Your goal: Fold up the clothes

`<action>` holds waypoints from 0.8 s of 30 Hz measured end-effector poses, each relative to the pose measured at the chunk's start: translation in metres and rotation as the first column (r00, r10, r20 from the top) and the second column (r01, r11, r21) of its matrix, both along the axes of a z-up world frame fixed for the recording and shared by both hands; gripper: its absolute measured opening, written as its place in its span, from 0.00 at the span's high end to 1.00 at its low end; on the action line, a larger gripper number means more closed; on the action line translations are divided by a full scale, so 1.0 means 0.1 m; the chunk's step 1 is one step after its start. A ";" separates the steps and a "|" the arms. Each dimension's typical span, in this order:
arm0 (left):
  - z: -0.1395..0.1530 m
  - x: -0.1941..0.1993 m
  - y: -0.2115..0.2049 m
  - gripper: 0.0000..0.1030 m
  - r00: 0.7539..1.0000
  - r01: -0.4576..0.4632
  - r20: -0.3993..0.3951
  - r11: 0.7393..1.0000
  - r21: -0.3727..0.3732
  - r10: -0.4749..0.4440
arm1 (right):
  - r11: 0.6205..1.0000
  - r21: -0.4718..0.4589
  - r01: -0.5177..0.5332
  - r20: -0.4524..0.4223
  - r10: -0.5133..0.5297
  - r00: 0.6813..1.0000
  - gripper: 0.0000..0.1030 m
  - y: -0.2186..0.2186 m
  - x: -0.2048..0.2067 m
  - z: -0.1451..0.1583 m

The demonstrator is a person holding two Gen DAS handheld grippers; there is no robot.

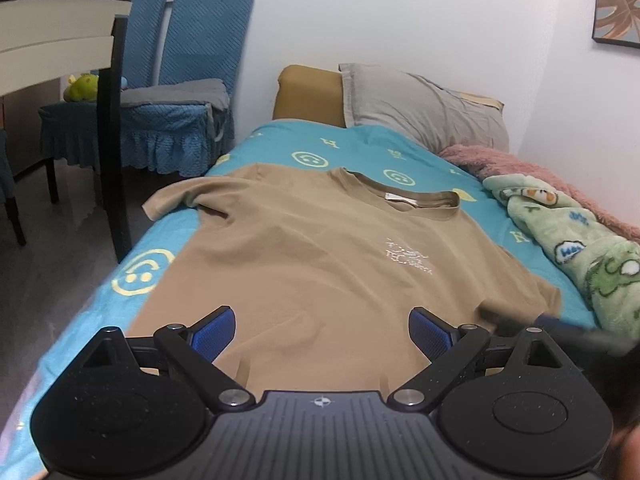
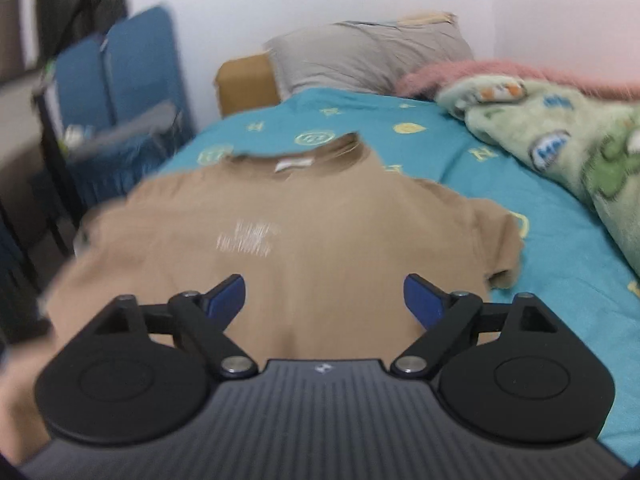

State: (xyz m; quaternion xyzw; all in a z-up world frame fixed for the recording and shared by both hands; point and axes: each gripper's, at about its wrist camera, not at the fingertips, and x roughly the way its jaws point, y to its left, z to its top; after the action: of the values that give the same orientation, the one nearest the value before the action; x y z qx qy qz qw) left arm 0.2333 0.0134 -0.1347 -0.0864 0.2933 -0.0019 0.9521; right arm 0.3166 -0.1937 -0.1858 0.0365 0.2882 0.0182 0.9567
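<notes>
A tan T-shirt [image 1: 312, 256] lies spread flat, front up, on the teal bed sheet [image 1: 280, 140], collar toward the pillow. It has a small white print on the chest. My left gripper [image 1: 322, 330] is open and empty, hovering over the shirt's lower part. My right gripper [image 2: 324, 298] is open and empty, also over the lower part of the T-shirt [image 2: 304, 232]. The right wrist view is motion-blurred. The right sleeve [image 2: 500, 240] lies out to the side, slightly rumpled.
A grey pillow [image 1: 420, 108] lies at the head of the bed. A green cartoon blanket [image 1: 580, 248] and a pink blanket [image 1: 520, 168] lie along the wall side. Blue-covered chairs [image 1: 180, 80] and a table leg [image 1: 114, 140] stand left of the bed.
</notes>
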 end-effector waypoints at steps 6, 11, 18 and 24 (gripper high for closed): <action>-0.01 0.00 0.10 0.08 0.999 -0.027 -0.021 1.000 -0.007 0.027 | 0.996 -0.078 -0.044 -0.075 0.038 0.996 0.11 0.16 0.09 -0.25; -0.08 0.08 0.10 0.08 0.999 -0.023 -0.049 0.999 -0.025 0.022 | 0.999 -0.019 -0.033 -0.094 0.031 0.995 0.00 0.07 0.08 -0.26; -0.07 0.07 0.10 0.08 0.999 -0.018 -0.042 1.000 -0.021 0.017 | 0.999 -0.019 -0.035 -0.099 0.033 0.995 0.00 0.12 0.10 -0.28; -0.01 0.06 0.11 0.08 0.999 -0.024 -0.033 0.999 -0.042 0.023 | 0.999 -0.020 -0.036 -0.101 0.034 0.994 0.00 0.12 0.12 -0.28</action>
State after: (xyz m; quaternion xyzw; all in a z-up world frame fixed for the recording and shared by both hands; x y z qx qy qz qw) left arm 0.2388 0.0243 -0.1361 -0.1098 0.3075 0.0046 0.9452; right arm 0.3281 -0.1812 -0.2142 0.0219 0.3369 0.0300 0.9408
